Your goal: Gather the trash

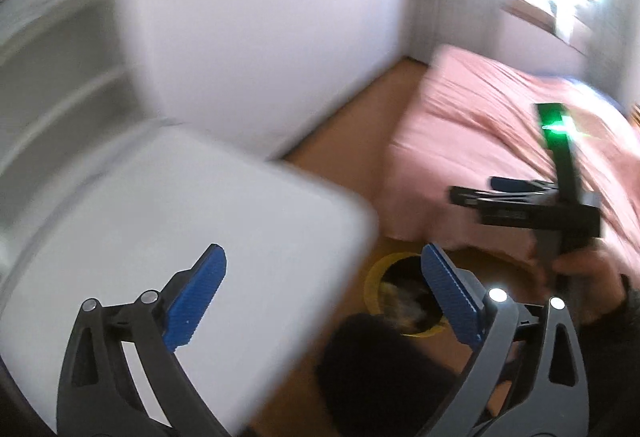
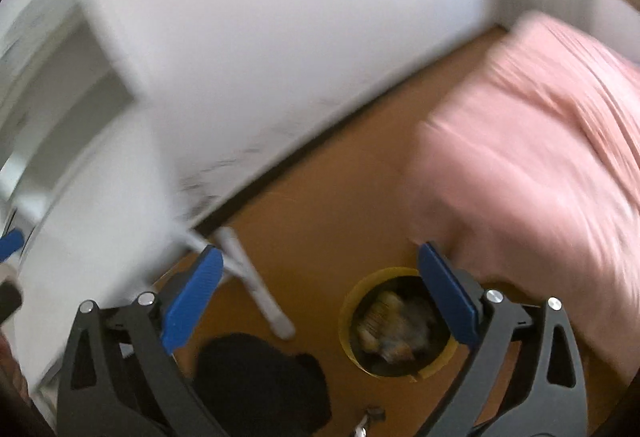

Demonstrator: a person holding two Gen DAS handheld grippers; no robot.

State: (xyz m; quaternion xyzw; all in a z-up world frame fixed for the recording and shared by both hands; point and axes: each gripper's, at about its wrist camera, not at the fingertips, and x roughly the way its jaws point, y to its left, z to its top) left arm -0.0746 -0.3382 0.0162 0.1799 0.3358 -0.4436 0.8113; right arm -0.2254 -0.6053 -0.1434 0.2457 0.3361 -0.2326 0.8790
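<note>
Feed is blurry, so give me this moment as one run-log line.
left gripper: open, empty | right gripper: open, empty | bin: on floor beside bed, trash inside | table: bare

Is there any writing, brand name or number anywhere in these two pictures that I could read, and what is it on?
None can be read.
Yellow bin: the crumpled trash inside may carry print, but it is too blurred to tell.
White wall: the dark marks near the floor are smudges, not letters.
Right gripper: its green light shows no text.
White table and pink bed: no writing visible.
</note>
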